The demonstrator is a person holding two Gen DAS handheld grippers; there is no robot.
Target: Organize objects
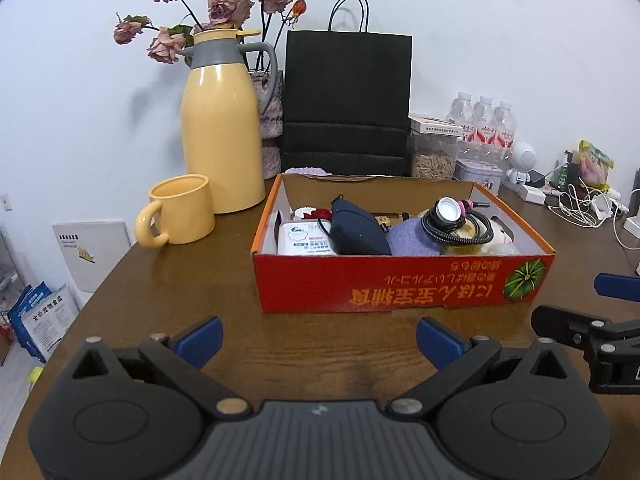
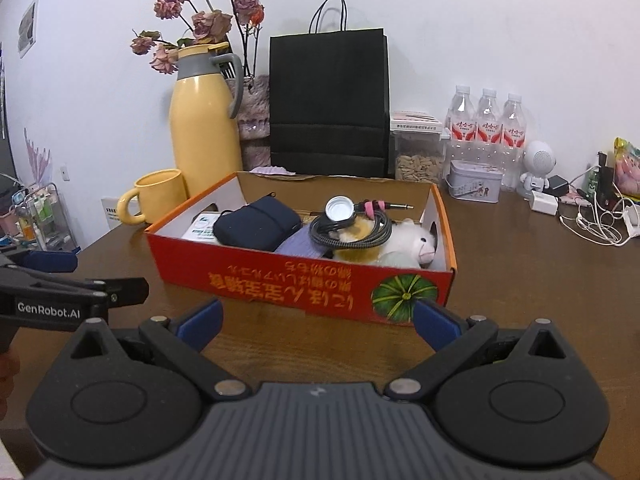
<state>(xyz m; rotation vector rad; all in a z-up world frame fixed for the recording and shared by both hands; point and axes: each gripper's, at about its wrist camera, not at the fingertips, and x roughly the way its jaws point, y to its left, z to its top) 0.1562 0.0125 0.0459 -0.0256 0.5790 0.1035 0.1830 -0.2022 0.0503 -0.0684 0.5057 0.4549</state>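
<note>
The red cardboard box (image 1: 400,280) sits on the brown wooden table (image 1: 192,280) at 12 o'clock from both grippers, its printed text upside down to the cameras. Its contents are packed tight and partly hidden: a navy pouch (image 1: 358,230) covers much of a white labelled container (image 1: 302,238), whose print is too small to read, and a purple cloth (image 1: 414,240) lies under a coiled black cable (image 1: 456,226) with a silver cap (image 1: 450,209) on top. From the left wrist the white plush toy (image 1: 502,236) is only a sliver behind the cable at 1 o'clock; the right wrist shows its snout and ear plainly (image 2: 416,242), and the pumpkin picture on the box front. Behind the box stand a yellow thermos jug (image 1: 220,128), a yellow mug (image 1: 182,216), dried roses (image 1: 224,4), a black paper bag (image 1: 346,100) and water bottles (image 1: 484,124).

The left gripper (image 1: 318,340) is spread wide over bare table, holding nothing, its blue pads clear of the box. The right gripper (image 2: 316,324) is equally wide apart and empty, just short of the box front. Each view catches the other gripper cut off at its edge.
</note>
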